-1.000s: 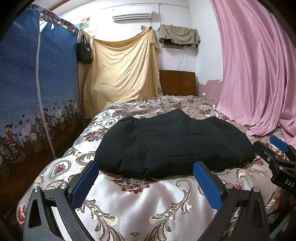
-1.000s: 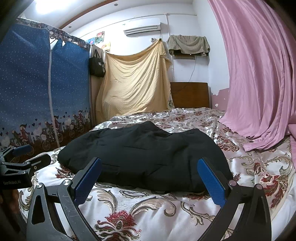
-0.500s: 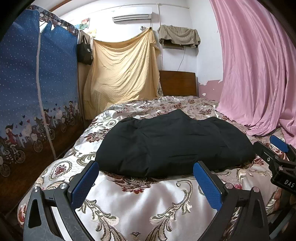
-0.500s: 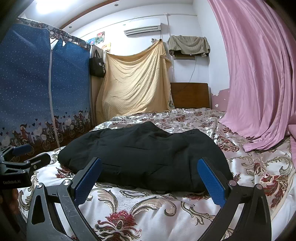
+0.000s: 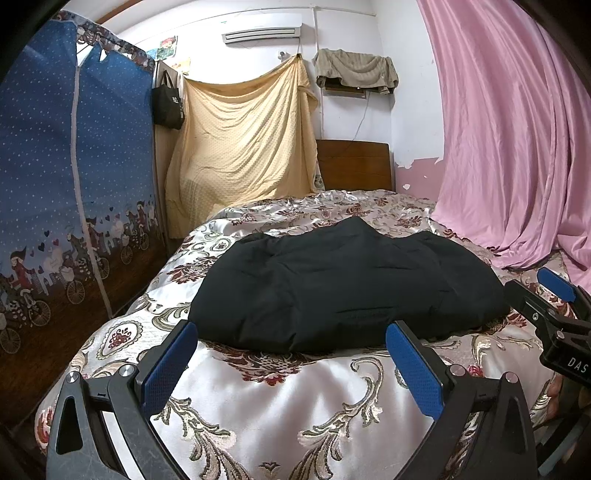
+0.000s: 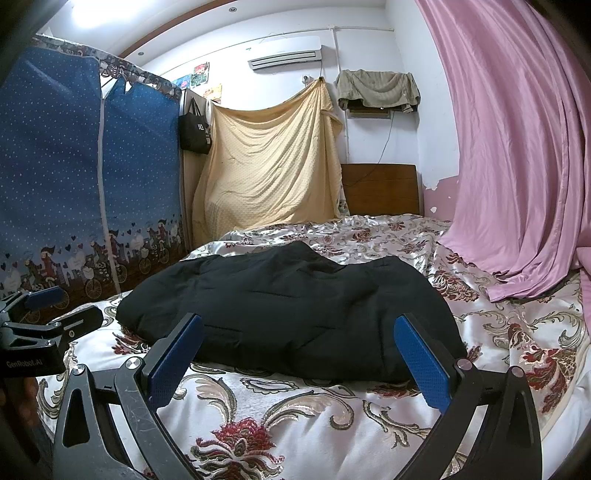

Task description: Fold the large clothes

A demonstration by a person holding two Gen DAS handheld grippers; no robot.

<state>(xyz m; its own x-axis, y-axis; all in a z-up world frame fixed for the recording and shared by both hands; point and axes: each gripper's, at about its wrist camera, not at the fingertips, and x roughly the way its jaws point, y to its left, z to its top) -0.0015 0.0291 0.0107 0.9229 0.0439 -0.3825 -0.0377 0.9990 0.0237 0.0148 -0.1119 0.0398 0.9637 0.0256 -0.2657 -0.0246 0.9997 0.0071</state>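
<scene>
The black coat lies in a soft, puffy heap in the middle of the bed, with one bump sticking up at its far edge. It looks folded into a wide bundle, and it rests flat on the shiny flowered cover. The left claw is just in front of the near edge of the coat, above the cover. Its two blue pads are spread wide apart, and nothing is between them. The right claw is also near the front edge of the coat, more to the right side. Its blue pads are spread wide too, and it holds nothing. In the left view the right claw peeks in at the right edge, and in the right view the left claw peeks in at the left edge. A pink curtain hangs on the right and its bottom spills onto the bed. A blue wardrobe with little bikes on it stands on the left. A yellow sheet hangs on the far wall, beside a brown headboard. A black bag hangs just left of the sheet. A white air cooler sits high on the wall.
</scene>
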